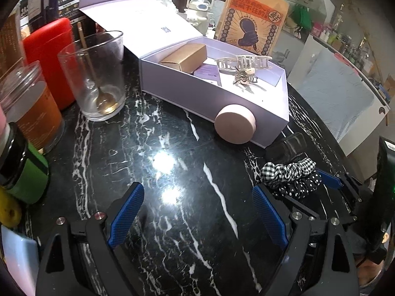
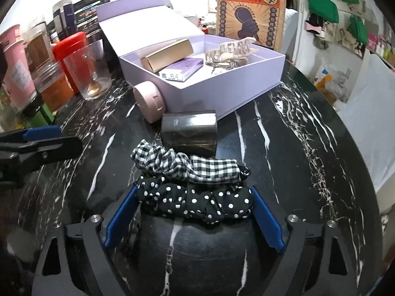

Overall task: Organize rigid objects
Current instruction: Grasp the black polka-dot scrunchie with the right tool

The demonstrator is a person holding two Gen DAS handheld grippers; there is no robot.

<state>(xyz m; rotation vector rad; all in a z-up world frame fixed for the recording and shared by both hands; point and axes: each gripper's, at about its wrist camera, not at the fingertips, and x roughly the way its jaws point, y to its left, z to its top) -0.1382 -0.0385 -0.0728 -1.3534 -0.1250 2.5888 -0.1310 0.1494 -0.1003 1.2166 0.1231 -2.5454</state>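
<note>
My right gripper sits low over the black marble table, its blue pads against both ends of a black polka-dot scrunchie. A gingham scrunchie lies just beyond it, then a dark see-through cylinder on its side. A pink round case leans on the front wall of an open lilac box. The box holds a gold carton, a purple carton and hair claws. My left gripper hovers open over bare marble, nothing between its fingers.
On the left stand a glass with a spoon, a red canister and several jars. A brown paper bag stands behind the box. The round table's edge curves along the right.
</note>
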